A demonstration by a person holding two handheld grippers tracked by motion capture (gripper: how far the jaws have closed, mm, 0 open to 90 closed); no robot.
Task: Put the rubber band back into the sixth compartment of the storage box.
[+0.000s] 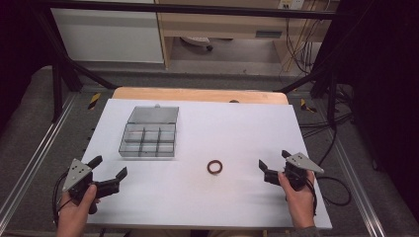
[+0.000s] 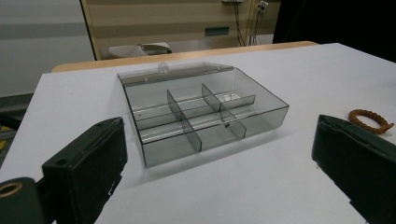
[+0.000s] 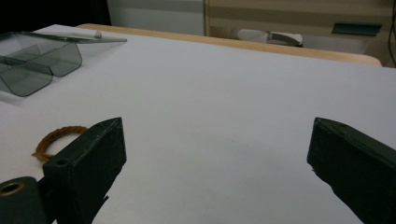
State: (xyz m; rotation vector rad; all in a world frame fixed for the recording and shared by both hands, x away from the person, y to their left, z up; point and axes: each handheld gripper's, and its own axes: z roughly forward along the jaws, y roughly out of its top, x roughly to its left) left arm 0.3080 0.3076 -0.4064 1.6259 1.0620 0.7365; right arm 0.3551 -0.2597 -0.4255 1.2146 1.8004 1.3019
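A clear grey plastic box (image 1: pixel 147 138) with several compartments stands on the white table, its lid (image 1: pixel 153 114) swung open behind it. The compartments of the box (image 2: pixel 205 112) look empty. A brown braided ring (image 1: pixel 214 167) lies flat on the table between the two hands. My left gripper (image 1: pixel 108 167) is open near the front left corner, a short way in front of the box, nothing between its jaws. My right gripper (image 1: pixel 274 159) is open at the front right, to the right of the ring (image 3: pixel 58 138) and apart from it. The ring (image 2: pixel 370 120) lies right of the box.
The white table top (image 1: pixel 237 128) rests on a wooden table (image 1: pixel 197 94) inside a black frame (image 1: pixel 59 74). Cables (image 1: pixel 336 190) trail off the right edge. A cabinet and grey floor lie beyond the far edge.
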